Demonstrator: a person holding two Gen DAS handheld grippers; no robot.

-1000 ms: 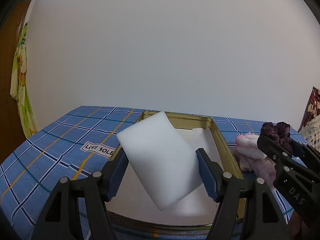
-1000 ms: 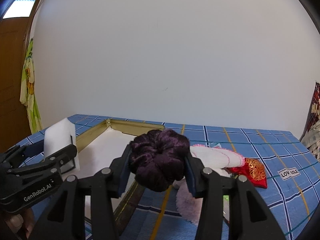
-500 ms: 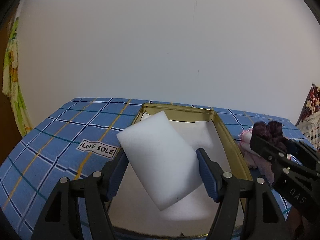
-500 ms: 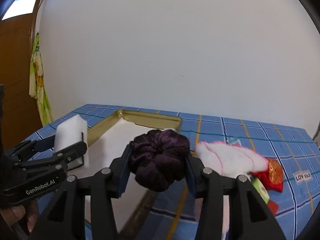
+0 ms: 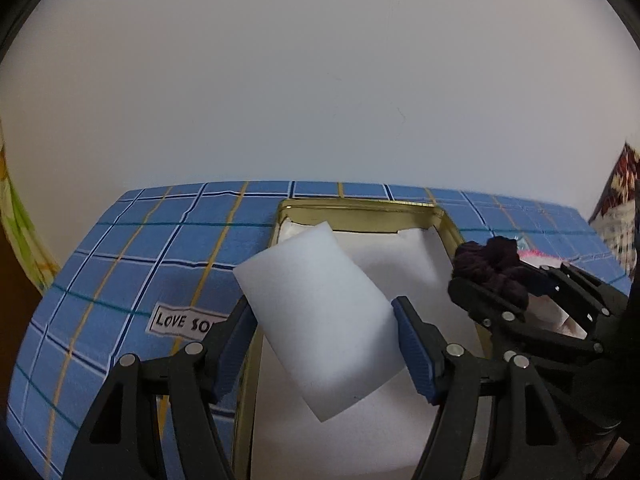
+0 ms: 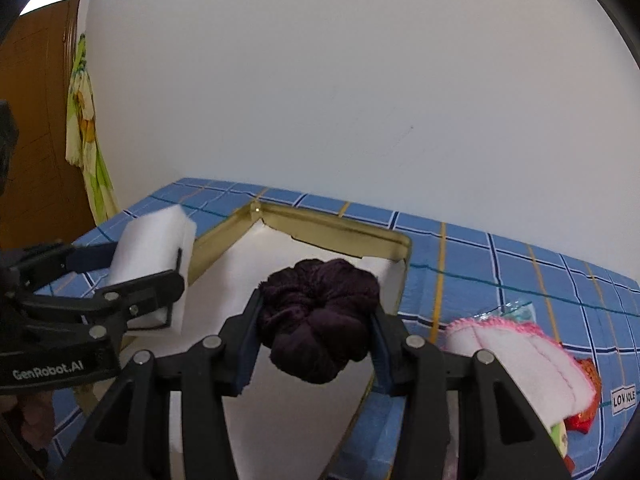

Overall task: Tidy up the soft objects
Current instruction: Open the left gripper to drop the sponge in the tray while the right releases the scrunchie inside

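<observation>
The left gripper (image 5: 325,344) clamps a tilted white rectangular foam sponge (image 5: 320,320) between its pads, while the right gripper (image 6: 316,344) squeezes a dark purple velvet scrunchie (image 6: 318,318)

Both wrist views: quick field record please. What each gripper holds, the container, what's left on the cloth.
left gripper: shut on white sponge block, held tilted over the tin
right gripper: shut on dark purple scrunchie, over the tin
container: gold-rimmed tin, white lining, nothing seen inside
surface: blue plaid cloth
left outside: pink-edged white cloth, red-and-gold pouch beside it, right of the tin
</observation>
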